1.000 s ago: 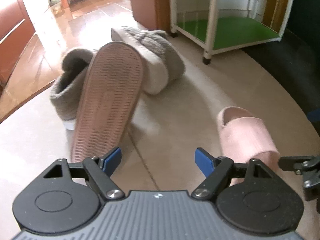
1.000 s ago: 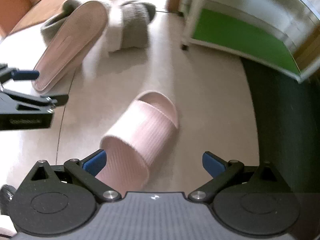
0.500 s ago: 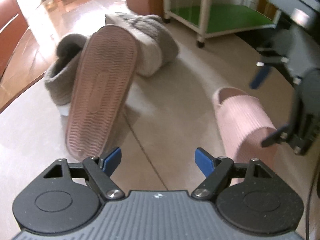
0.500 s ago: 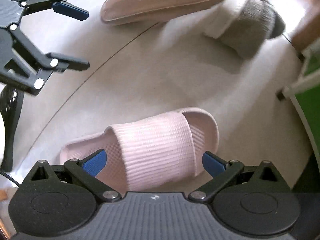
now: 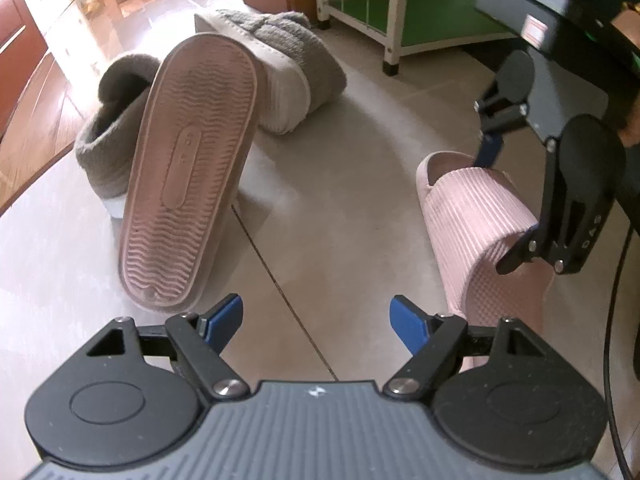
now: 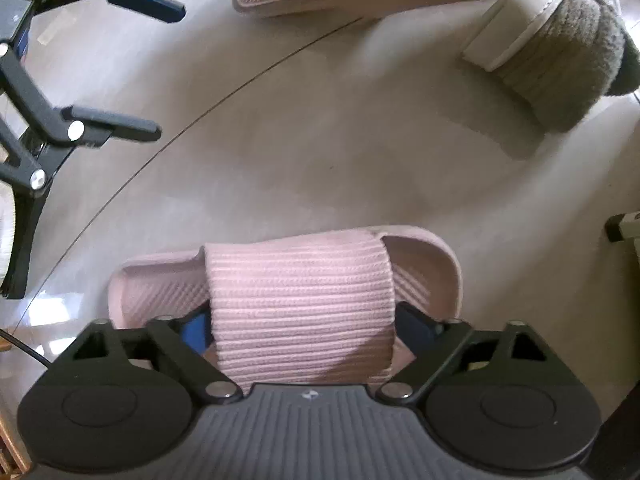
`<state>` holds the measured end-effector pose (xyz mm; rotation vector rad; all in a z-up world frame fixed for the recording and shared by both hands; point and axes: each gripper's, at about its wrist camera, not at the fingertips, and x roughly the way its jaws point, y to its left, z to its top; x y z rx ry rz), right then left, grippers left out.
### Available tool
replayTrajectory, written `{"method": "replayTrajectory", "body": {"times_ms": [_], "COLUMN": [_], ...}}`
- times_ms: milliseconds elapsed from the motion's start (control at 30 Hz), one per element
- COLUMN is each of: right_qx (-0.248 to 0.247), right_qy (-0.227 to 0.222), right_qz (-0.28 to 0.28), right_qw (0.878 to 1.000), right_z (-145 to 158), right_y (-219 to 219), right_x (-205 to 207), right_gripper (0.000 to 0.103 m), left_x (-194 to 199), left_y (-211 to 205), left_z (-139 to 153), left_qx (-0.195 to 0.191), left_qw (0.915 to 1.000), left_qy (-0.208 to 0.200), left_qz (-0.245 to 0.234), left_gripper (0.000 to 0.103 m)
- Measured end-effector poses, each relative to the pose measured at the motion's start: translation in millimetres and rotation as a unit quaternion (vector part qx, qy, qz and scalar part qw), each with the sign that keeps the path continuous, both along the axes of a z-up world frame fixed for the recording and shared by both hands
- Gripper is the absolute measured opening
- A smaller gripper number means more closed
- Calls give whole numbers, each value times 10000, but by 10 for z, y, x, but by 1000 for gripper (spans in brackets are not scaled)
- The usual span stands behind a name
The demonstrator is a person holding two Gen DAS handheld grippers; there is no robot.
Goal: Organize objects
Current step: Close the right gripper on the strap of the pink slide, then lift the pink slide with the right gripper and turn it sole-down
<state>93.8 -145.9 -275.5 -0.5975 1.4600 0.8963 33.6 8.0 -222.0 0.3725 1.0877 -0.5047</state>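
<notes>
Over floor tile (image 5: 328, 208): left tongs (image 5: 318, 318) spread, empty; right tongs (image 6: 302, 326) straddle pink slipper (image 6: 300, 300) strap, not clamped.

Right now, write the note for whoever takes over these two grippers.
Left gripper: open, empty, over bare floor.
Right gripper: open, fingers either side of the strap of the upright pink slipper; not clamped yet.
Other pink slipper: sole up, propped against a grey slipper. Second grey slipper lies tipped on its side behind.
Done: nothing paired.
Left: close on the strap, flip the sole-up slipper, pair both sets.
</notes>
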Motion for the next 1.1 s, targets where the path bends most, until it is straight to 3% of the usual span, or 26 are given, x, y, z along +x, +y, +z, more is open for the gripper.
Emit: {"method": "replayTrajectory", "body": {"times_ms": [167,367,600,700,833,1000,1100], "right_qx": [-80,-188,-306,-415,-454,-201,-45], "right_qy": [-127,-271,-350,-279,-239,-27,170], "right_qz": [-251,-977,-2234,-3055,-4142,-5370,-6086], "right_qw": [9996,9947,9736,9509,9088,8434,7933], "right_z": [29,137,220,240,276,337,327], "right_y": [-31,-81,-92,-198,-346,-561,-653], "right_x": [-68,-273,-651,-806,-992,-1183,-1304], "right_gripper": [83,82,82,82,82,82,82], "left_x": [7,29,124,145,127,128,149], "left_y": [34,63,162,202,211,212,227], "left_z": [-4,20,121,166,202,206,218], "left_qx": [-73,-104,-267,-360,-391,-403,-406], "left_qw": [10000,9999,9988,9980,9976,9978,9977], "left_qy": [33,-43,-179,-249,-342,-329,-346], "left_qz": [58,127,379,465,447,419,426], "left_gripper": [81,81,81,81,81,81,81]}}
